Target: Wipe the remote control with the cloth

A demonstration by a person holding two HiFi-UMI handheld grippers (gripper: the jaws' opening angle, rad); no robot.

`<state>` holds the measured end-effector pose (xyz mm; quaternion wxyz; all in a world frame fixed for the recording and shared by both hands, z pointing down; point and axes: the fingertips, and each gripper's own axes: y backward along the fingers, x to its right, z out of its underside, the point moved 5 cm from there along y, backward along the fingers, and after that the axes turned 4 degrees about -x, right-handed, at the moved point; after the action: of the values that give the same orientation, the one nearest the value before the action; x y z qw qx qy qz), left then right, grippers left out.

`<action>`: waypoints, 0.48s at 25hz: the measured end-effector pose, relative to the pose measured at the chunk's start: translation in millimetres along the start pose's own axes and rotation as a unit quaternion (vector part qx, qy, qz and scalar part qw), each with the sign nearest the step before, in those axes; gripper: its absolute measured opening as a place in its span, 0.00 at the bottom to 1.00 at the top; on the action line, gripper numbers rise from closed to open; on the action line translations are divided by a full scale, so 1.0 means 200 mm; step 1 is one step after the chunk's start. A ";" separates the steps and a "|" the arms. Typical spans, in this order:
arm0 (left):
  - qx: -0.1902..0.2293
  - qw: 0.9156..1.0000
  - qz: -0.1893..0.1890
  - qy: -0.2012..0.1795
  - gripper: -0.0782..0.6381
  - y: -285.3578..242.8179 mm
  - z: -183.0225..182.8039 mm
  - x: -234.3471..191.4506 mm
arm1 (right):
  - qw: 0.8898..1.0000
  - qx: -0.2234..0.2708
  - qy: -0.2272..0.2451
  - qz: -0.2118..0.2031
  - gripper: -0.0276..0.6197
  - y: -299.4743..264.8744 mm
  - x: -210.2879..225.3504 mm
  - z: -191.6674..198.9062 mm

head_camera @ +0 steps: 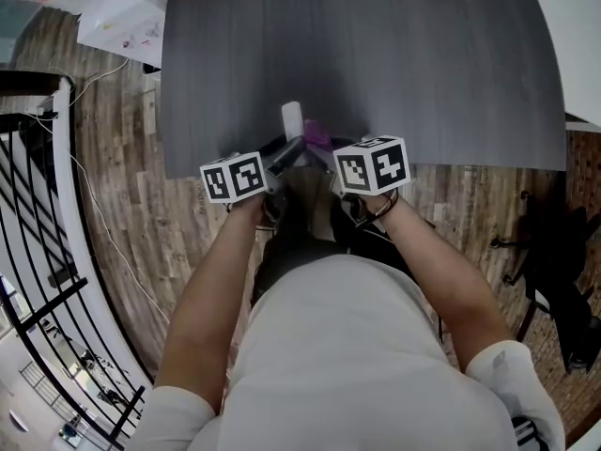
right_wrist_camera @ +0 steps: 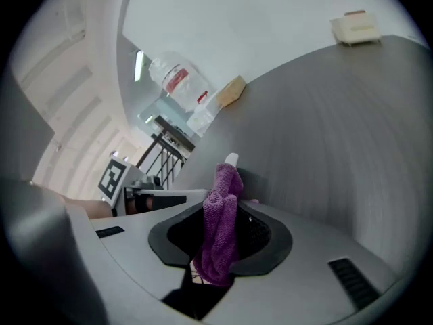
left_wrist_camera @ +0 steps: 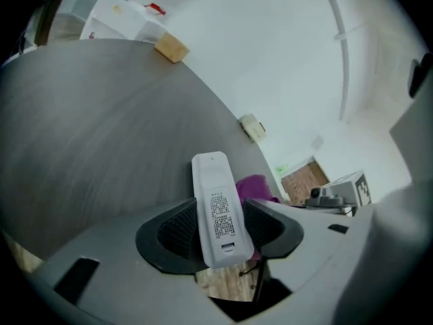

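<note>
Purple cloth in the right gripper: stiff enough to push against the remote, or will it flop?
Probably floppy: the purple cloth bunches in folds between the jaws of the right gripper, and its lower end sags below them. Likely light and grippy, given its fuzzy weave. Against the remote control it should crumple and conform.

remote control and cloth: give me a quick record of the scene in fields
left hand-held gripper: shut on the white remote control, printed back toward its camera
right hand-held gripper: shut on the purple cloth, bunched between the jaws
contact: cloth close beside the remote control; touching unclear
table: dark grey, both grippers at its near edge
</note>
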<state>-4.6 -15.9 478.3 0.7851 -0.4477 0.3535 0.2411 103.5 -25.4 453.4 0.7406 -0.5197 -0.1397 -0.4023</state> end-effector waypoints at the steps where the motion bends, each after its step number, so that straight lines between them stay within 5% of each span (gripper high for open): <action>1: 0.003 1.000 0.010 0.004 0.42 0.01 -0.01 0.00 | 1.000 0.010 -0.017 -0.014 0.20 0.00 -0.01 0.00; 4: -0.007 1.000 0.022 -0.021 0.42 0.03 -0.02 -0.01 | 0.998 0.026 -0.046 -0.038 0.20 0.00 -0.02 0.00; 12: -0.030 0.994 0.052 -0.090 0.43 0.12 -0.03 -0.03 | 0.997 0.027 -0.031 -0.060 0.20 -0.03 -0.08 0.00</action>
<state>-27.5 -10.7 467.8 0.7865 -0.4285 0.2969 0.3312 89.2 -18.6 447.3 0.7239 -0.5027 -0.2043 -0.4262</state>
